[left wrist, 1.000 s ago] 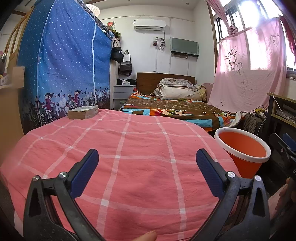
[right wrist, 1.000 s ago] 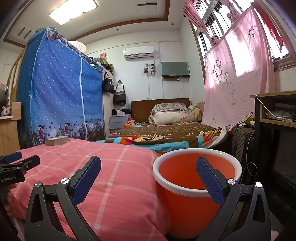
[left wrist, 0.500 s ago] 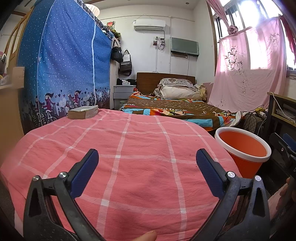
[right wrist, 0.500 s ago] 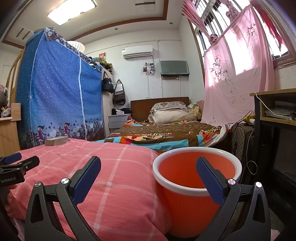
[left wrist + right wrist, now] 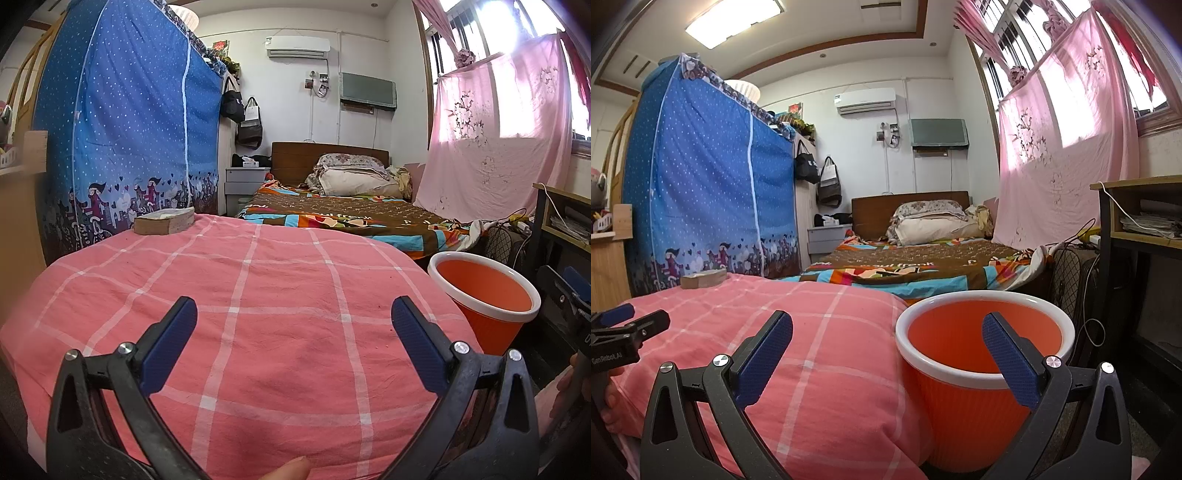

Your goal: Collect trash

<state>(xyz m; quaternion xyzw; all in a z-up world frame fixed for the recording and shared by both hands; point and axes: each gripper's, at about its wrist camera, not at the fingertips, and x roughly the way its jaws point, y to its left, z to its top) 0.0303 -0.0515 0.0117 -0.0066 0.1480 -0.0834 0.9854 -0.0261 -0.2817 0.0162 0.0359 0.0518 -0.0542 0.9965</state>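
An orange bin with a white rim (image 5: pixel 982 373) stands on the floor beside the pink checked cloth surface (image 5: pixel 258 314). The bin (image 5: pixel 487 295) lies at the right in the left wrist view; its inside looks bare. My left gripper (image 5: pixel 293 325) hangs open above the cloth, holding nothing. My right gripper (image 5: pixel 886 339) is open too, low at the cloth's edge, its right finger in front of the bin's rim. A flat tan packet (image 5: pixel 164 220) rests on the far left corner of the cloth. No other loose trash shows.
A bed with a colourful quilt (image 5: pixel 343 214) stands beyond the cloth. A blue dotted wardrobe (image 5: pixel 122 140) fills the left. A wooden desk (image 5: pixel 1145 221) and a fan with cables (image 5: pixel 1071 273) crowd the right. A person's fingertip (image 5: pixel 288 470) shows at the bottom.
The right wrist view has tilted up slightly, so the bin sits a little lower in the frame. The left gripper has barely moved. Both stay open.
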